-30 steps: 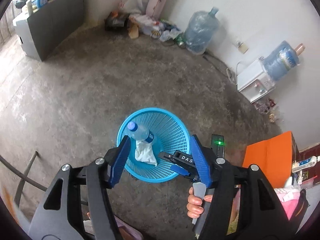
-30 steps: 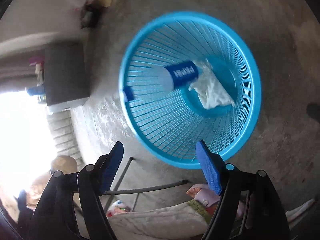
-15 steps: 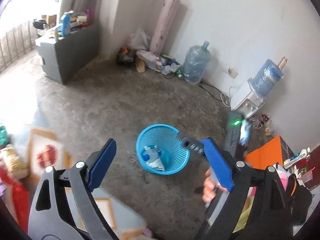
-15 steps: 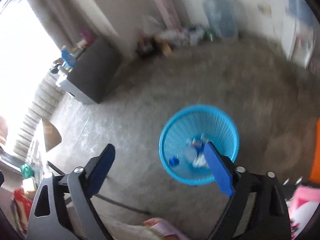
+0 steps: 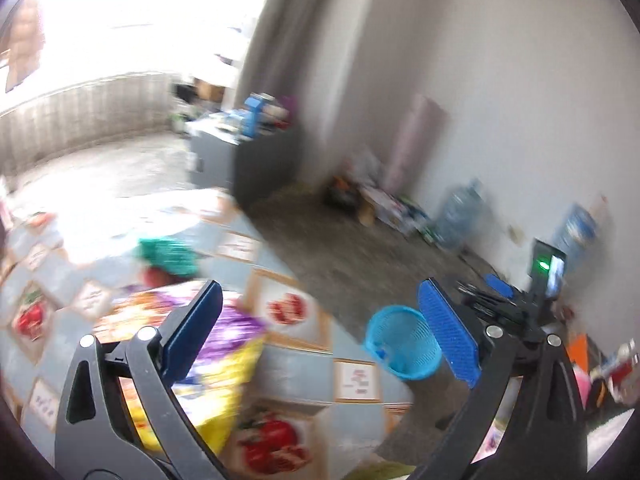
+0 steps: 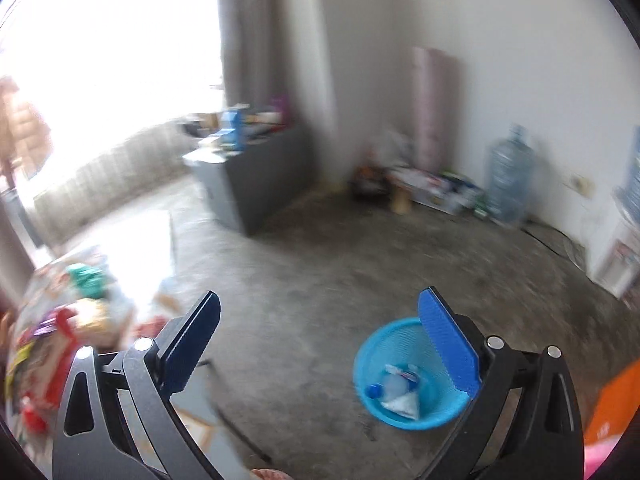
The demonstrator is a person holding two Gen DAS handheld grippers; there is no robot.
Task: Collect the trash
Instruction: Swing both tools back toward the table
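**Ana:** Bare concrete floor (image 6: 320, 272) runs to a white wall, with a grey cabinet (image 6: 256, 184) by the bright doorway and big water jugs (image 6: 508, 176) at the back. What is left to pick up?

**Ben:** Probably the clutter on the surface (image 5: 296, 364) with the fruit-print cloth. In the left view a purple and yellow bag (image 5: 224, 364) lies just behind the left gripper (image 5: 316, 332). It is blurred, but it looks like a thin crinkly foil or plastic pack.

**Ana:** How would it handle?

**Ben:** Light, I would guess, soft, and slippery on its glossy skin. I would pinch a folded edge or a corner rather than the puffed middle, which could slide out of the pads.

**Ana:** And the basket?

**Ben:** The blue basket (image 6: 412, 376) stands on the floor, near the edge of the surface. It is stiff plastic mesh, round and tapering. Inside lie a clear bottle (image 6: 386, 388) with a blue cap and a crumpled white wrapper (image 6: 404, 404).

**Ana:** Are the grippers holding anything?

**Ben:** No. The jaws on both have just been spreading and now stand wide, with nothing between them. The right gripper (image 6: 318, 342) points over the floor with the basket behind its right finger. The pads are ribbed blue plastic on black arms.

**Ana:** Anything else on the surface?

**Ben:** A green crumpled lump (image 5: 168, 256) farther off, too blurred to name.
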